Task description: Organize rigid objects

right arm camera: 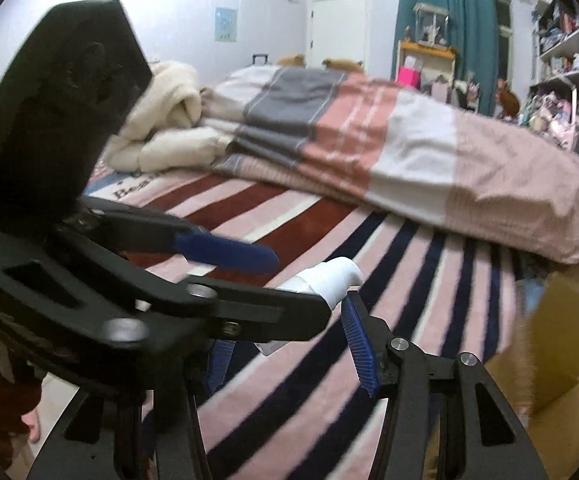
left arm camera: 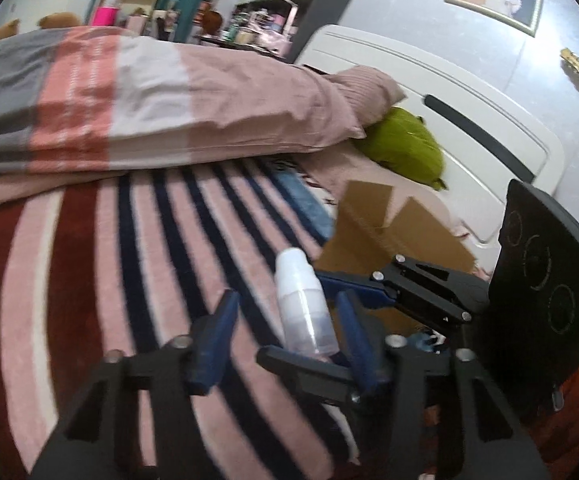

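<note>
A small clear bottle with a white cap (left arm camera: 304,300) stands tilted over the striped bed blanket (left arm camera: 137,264). In the left wrist view it sits between my left gripper's (left arm camera: 285,334) spread blue fingers, nearer the right finger (left arm camera: 355,344). My right gripper (left arm camera: 331,320) crosses in from the right with a black finger under the bottle's base. In the right wrist view the bottle's white cap (right arm camera: 331,276) shows between my right gripper's (right arm camera: 289,350) fingers, while my left gripper (right arm camera: 249,280) reaches in from the left across it. Which gripper bears the bottle is unclear.
An open cardboard box (left arm camera: 385,236) lies on the bed just right of the grippers, also in the right wrist view (right arm camera: 557,344). A folded pink and grey quilt (left arm camera: 161,100) lies behind. A green plush (left arm camera: 405,144) and white headboard (left arm camera: 489,128) are at the far right.
</note>
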Motion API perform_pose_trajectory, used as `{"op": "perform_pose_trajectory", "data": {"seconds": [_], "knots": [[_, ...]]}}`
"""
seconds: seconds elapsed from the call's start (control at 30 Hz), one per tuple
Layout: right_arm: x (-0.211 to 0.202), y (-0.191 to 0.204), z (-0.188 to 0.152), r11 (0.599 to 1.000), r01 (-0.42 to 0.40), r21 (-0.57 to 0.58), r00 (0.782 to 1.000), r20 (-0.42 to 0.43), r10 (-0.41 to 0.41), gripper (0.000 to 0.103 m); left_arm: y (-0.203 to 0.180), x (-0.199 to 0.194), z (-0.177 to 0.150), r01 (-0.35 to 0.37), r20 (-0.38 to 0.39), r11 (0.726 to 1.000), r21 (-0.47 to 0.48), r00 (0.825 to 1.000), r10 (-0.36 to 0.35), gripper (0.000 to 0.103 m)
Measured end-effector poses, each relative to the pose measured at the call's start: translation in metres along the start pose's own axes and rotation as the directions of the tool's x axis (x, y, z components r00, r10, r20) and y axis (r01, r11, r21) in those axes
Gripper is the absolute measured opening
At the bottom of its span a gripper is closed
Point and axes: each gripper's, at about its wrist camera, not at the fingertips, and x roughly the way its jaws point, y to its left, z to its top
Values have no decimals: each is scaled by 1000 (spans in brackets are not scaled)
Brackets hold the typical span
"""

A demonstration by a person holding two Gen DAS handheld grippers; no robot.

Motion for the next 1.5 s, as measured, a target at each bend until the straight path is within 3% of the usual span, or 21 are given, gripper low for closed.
{"op": "perform_pose_trajectory", "data": {"seconds": [0.1,0.37,0.57,0.8,0.83,0.9,0.97,1.1,1.3,1.5], "knots": [[-20,-18,2,999,36,-3,999,21,-36,47,-26,7,14,33,-5,999,40,999,-33,33],[-64,-78,-12,991,126,47,992,23,-127,47,-97,49,49,72,-55,987,146,996,-64,29],[-85,-124,-35,977,188,105,982,-24,-186,47,-135,96,61,120,-119,976,179,988,-99,29],[-91,-158,-54,964,205,170,977,-85,-193,47,-161,136,66,135,-186,967,218,978,-94,29],[-90,-161,-55,962,209,176,977,-91,-195,47,-162,139,66,135,-186,967,217,978,-95,31],[-88,-167,-57,957,222,187,973,-110,-204,49,-163,142,67,124,-188,968,218,979,-84,61],[-89,-169,-58,956,219,195,973,-112,-200,63,-164,137,66,89,-153,967,238,987,-54,76],[-92,-170,-60,958,212,193,975,-111,-194,66,-161,125,67,59,-121,968,244,992,-30,84],[-97,-167,-60,963,193,190,980,-93,-178,68,-151,95,64,-52,-23,975,216,998,58,91],[-104,-161,-55,972,114,207,993,-41,-108,81,-131,54,55,-169,72,975,142,984,161,91]]}}
